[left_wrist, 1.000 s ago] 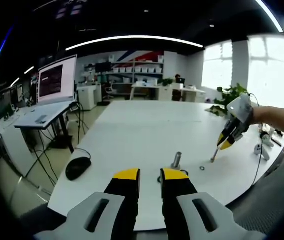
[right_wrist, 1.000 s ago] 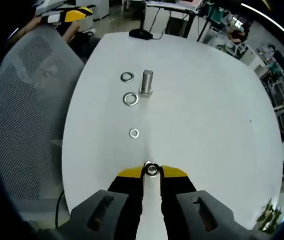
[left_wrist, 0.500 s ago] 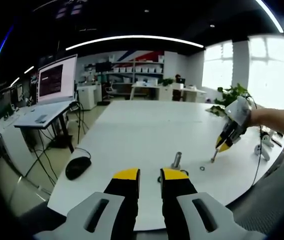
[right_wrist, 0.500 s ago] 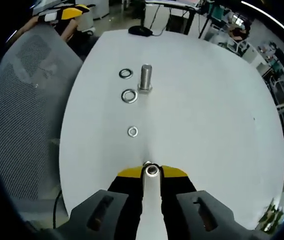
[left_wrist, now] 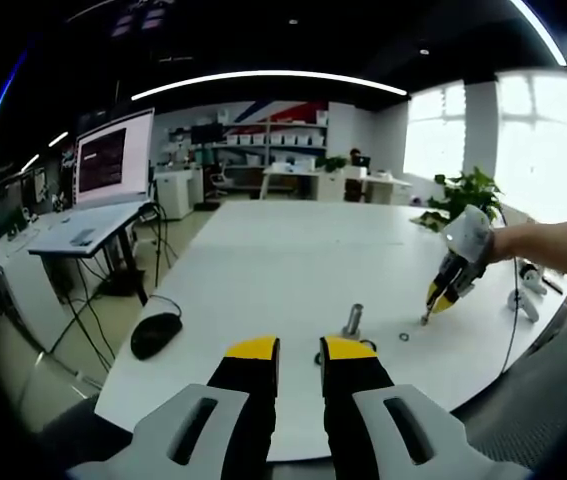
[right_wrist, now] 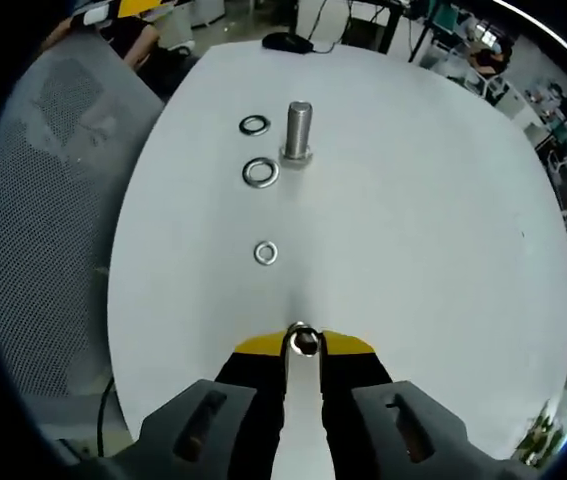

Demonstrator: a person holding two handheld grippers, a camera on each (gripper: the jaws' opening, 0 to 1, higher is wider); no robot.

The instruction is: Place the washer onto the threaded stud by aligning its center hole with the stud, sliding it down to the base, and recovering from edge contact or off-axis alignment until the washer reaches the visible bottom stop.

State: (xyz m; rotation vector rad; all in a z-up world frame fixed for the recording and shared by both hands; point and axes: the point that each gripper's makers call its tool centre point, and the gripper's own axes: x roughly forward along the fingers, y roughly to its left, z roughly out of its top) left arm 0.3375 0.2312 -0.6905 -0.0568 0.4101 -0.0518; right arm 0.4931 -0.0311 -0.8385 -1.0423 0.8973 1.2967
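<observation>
Carrying a washer (right_wrist: 304, 340) pinched in the right gripper (right_wrist: 303, 345) toward the threaded stud (right_wrist: 298, 131), mid-tabletop.
Next: center hole over stud tip, then lower. Left gripper (left_wrist: 299, 350) idle, jaws slightly apart, empty, nr table edge.

Around the threaded stud (right_wrist: 299, 130), bare white table (right_wrist: 433, 220) lies open on one side; on the other, two washers (right_wrist: 254, 125) (right_wrist: 260, 172) lie just beside it, a smaller washer (right_wrist: 265, 253) well nearer.
</observation>
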